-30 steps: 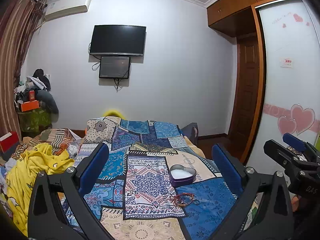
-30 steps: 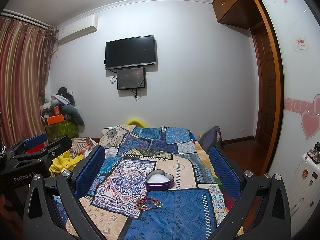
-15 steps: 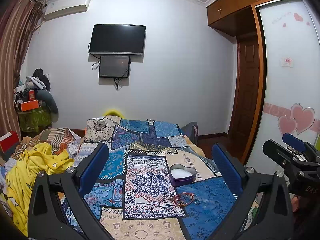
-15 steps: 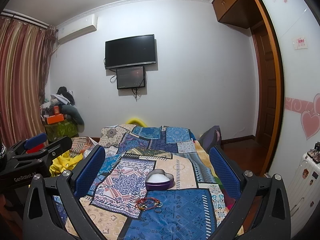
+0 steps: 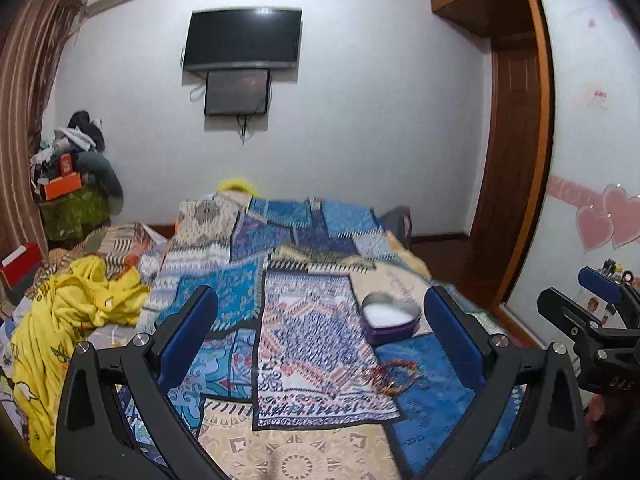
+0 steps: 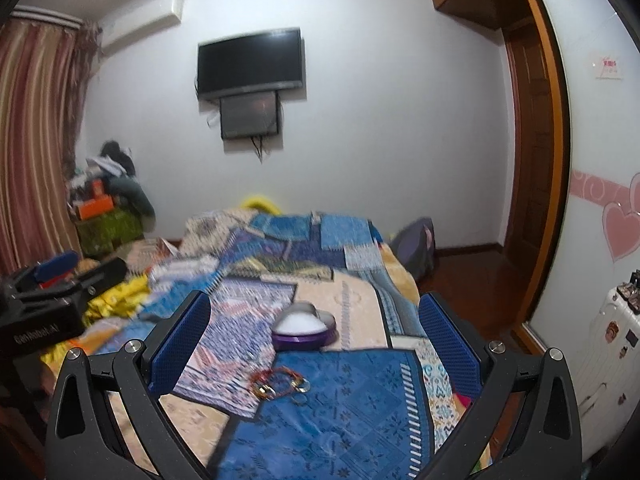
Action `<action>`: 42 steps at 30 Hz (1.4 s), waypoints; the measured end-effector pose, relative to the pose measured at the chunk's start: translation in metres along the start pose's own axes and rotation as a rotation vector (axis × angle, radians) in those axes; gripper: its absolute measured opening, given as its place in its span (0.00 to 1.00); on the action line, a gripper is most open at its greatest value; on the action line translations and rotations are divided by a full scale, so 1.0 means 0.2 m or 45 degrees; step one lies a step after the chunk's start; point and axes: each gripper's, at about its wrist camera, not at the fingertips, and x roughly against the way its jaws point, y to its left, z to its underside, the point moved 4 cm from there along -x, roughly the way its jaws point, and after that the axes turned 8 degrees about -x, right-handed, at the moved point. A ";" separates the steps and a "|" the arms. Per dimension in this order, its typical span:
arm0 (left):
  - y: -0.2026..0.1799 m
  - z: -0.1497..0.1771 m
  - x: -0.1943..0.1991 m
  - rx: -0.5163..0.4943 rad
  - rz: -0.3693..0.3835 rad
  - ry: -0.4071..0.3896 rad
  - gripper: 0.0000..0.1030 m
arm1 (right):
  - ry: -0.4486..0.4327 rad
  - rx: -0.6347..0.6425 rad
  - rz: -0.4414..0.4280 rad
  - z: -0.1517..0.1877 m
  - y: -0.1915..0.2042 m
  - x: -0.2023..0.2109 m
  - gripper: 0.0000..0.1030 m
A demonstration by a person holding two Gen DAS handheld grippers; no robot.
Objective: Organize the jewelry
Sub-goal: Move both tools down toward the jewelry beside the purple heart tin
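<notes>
Left gripper (image 5: 318,322): jaws spread wide, empty.
Right gripper (image 6: 314,330): jaws wide apart, empty.
Jewelry (image 6: 280,380): tangled on the bedspread (image 6: 340,412), just before the heart-shaped box (image 6: 304,326).
Technique: likely descend slowly, pinching one bracelet, not fabric.

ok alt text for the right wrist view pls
The open right gripper hangs over a patchwork bedspread, framing a small pile of bracelets with a purple heart-shaped box just beyond it. The left gripper shows at the left edge, and a TV hangs on the far wall.
</notes>
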 end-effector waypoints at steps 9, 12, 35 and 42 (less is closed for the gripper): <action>0.05 0.21 -0.34 -0.032 -0.012 0.260 0.87 | 0.235 -0.012 0.044 0.18 -0.11 -0.25 0.97; 0.04 0.29 -0.43 -0.030 0.019 0.345 0.79 | 0.318 -0.012 0.027 0.25 -0.14 -0.32 0.87; -0.23 0.53 -0.80 -0.170 0.478 0.727 0.39 | 0.675 0.012 -0.208 0.52 -0.09 -0.56 0.38; -0.30 0.55 -0.83 -0.251 0.510 0.750 0.39 | 0.685 0.042 -0.209 0.53 -0.07 -0.59 0.33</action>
